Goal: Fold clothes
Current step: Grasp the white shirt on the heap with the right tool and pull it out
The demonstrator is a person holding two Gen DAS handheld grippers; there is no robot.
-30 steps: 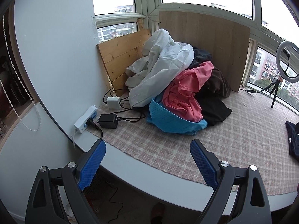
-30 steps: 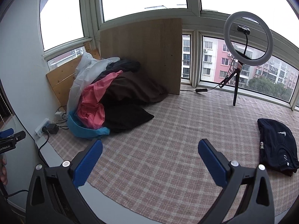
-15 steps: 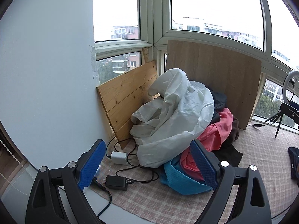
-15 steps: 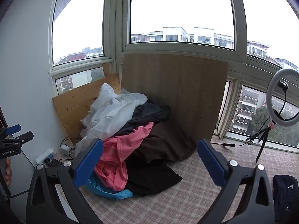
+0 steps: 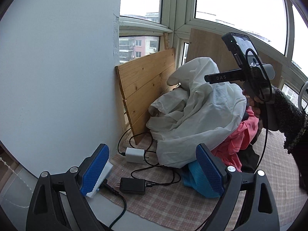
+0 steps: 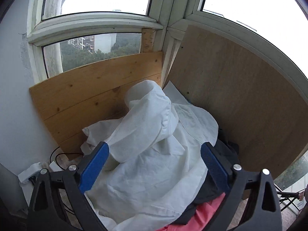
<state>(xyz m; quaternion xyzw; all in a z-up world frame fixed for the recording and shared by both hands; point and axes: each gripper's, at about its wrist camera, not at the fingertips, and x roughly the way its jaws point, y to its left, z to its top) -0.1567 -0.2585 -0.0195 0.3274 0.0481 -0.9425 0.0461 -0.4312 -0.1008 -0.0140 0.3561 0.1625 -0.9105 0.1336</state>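
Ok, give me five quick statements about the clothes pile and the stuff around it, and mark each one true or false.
1. A white garment lies on top of the clothes pile. True.
2. The right gripper is clamped on a pink garment. False: its jaws are closing but still wide, with the white garment in front of them and nothing pinched.
3. A black charger lies on the checked cloth near the pile. True.
4. The left gripper holds the blue garment. False: its jaws stand open and empty.
5. The wooden boards lie flat on the cloth. False: they stand leaning against the windows behind the pile.
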